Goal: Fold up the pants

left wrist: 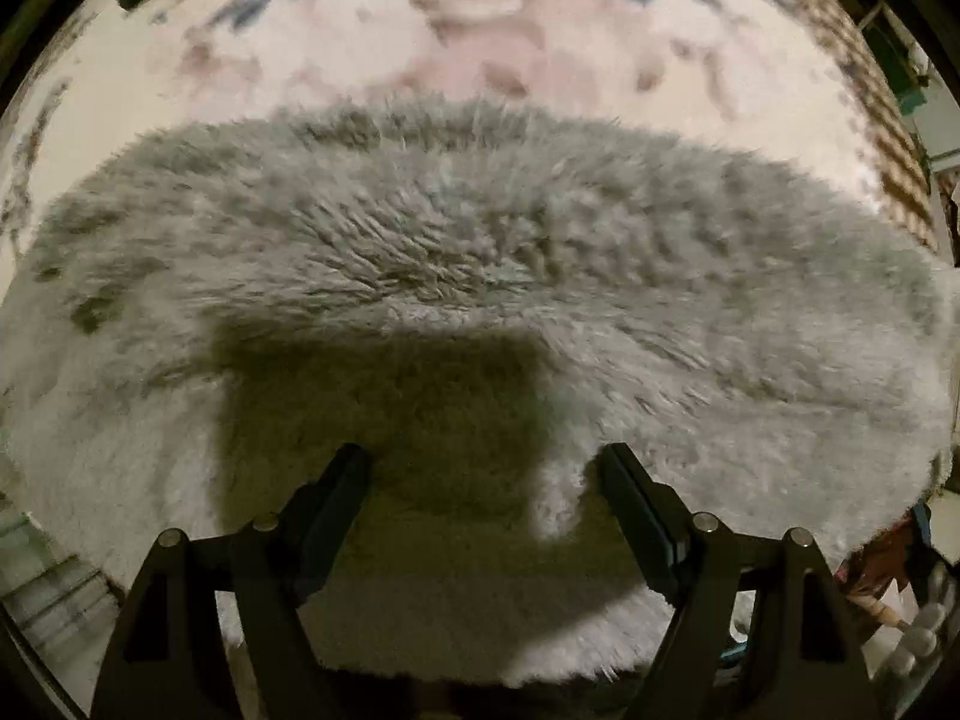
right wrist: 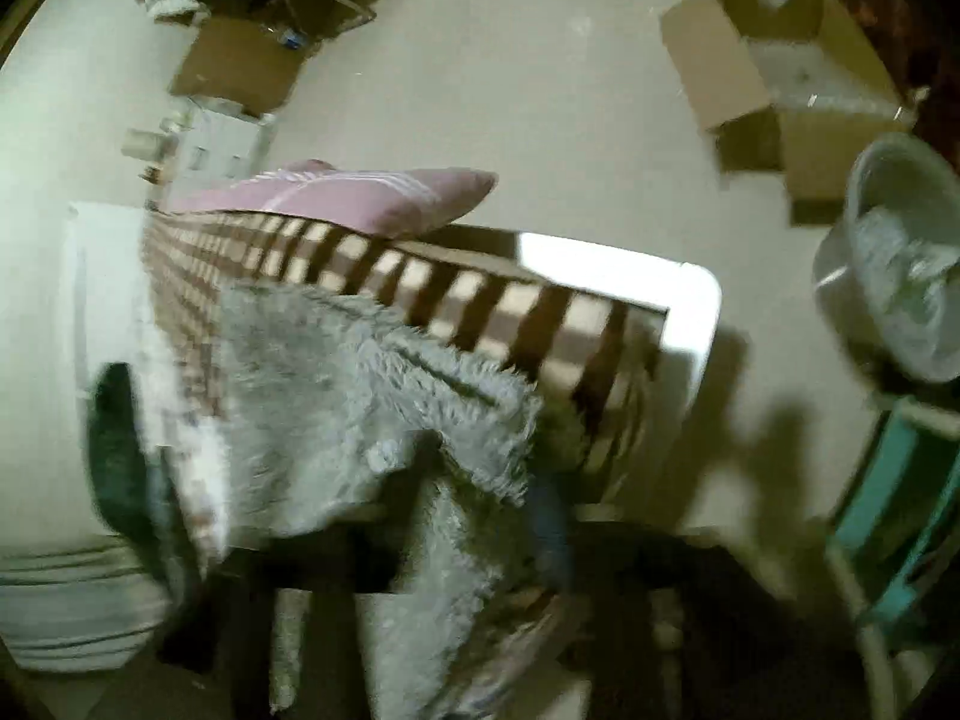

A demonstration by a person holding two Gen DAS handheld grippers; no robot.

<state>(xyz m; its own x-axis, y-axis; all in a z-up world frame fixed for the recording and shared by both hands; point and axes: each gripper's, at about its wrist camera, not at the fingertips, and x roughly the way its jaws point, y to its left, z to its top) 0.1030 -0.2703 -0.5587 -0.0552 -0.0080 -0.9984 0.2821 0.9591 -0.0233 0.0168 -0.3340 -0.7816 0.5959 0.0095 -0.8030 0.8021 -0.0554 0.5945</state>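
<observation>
The grey fluffy pants (left wrist: 480, 276) lie spread across the bed and fill most of the left wrist view. My left gripper (left wrist: 483, 468) hovers just above them with its jaws wide apart and nothing between them; its shadow falls on the fabric. In the blurred right wrist view the same pants (right wrist: 360, 396) drape over the bed's edge and hang down over my right gripper (right wrist: 456, 540). Its dark fingers are mostly covered by the fabric, which seems pinched between them.
A patterned pink and white bedspread (left wrist: 480, 60) lies beyond the pants. A brown checked blanket (right wrist: 480, 294) and a pink pillow (right wrist: 360, 198) sit on the bed. Cardboard boxes (right wrist: 774, 72), a grey basin (right wrist: 900, 258) and a teal stool (right wrist: 900, 498) stand on the floor.
</observation>
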